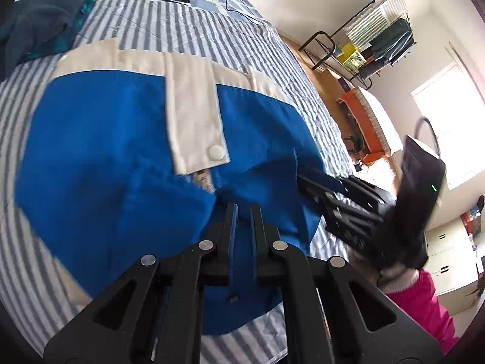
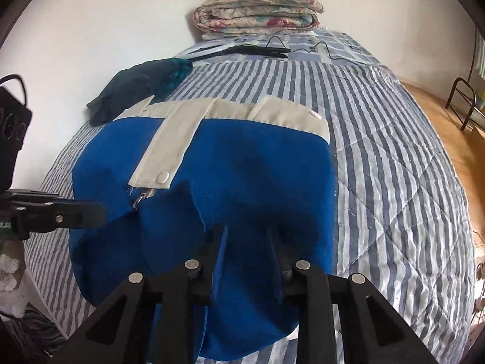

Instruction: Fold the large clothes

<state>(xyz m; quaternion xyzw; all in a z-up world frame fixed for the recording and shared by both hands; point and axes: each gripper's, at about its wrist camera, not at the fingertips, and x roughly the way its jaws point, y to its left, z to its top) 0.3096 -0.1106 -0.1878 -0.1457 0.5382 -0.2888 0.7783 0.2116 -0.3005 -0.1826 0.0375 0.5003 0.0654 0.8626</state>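
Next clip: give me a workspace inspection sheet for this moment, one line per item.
Surface: bed with striped quilt.
Job's things: blue garment with cream waistband, lying partly folded.
Clutter: dark teal cloth; folded floral quilt; black flat device.
Grippers: left gripper narrowly parted over the garment; right gripper open over it.
Cables: black cord beside the device.
Surroundings: metal rack, wooden floor, bright window.

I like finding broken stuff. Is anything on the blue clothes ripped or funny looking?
Yes. On the blue garment, just below the snap button at the end of the cream flap, the edge looks frayed, with loose threads and a bit of zipper poking out. Whether it is really torn is hard to tell.
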